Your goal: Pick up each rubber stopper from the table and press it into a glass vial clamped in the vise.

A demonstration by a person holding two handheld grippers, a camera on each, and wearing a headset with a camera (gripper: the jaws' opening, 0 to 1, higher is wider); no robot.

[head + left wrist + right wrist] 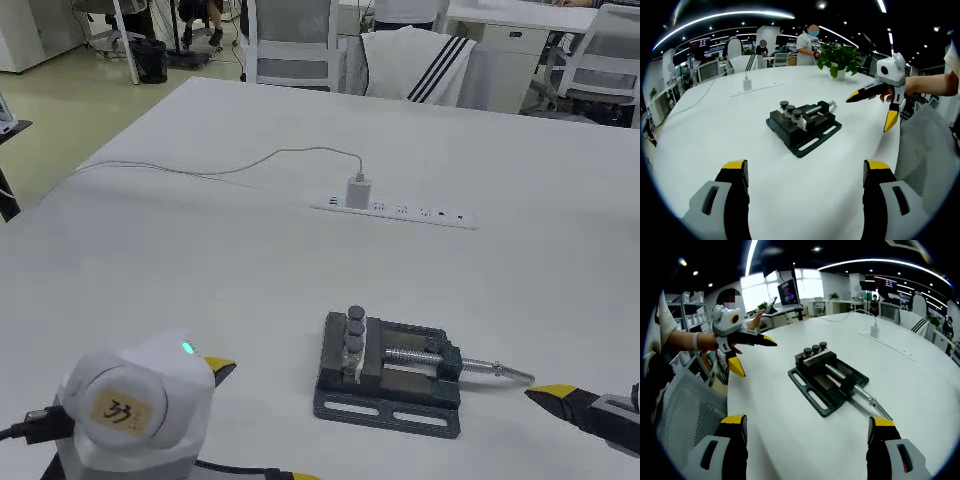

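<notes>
A: Head view: the vise (388, 378) stands on the white table (200, 260), three vials (352, 345) clamped in a row, a dark stopper (356, 313) on each. Bare top all round, power strip (395, 210) well beyond.
B: Left gripper view: left gripper (806, 167) gapes empty; right gripper (869, 113), jaws spread too, hangs by the table's edge.
A: Right gripper view adds the vise handle (865, 395) pointing nearer, and a mesh chair (685, 405) past the edge.

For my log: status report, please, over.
Left gripper open, right gripper open, both empty. Three vials in vise, all stoppered. Power strip far behind.
</notes>
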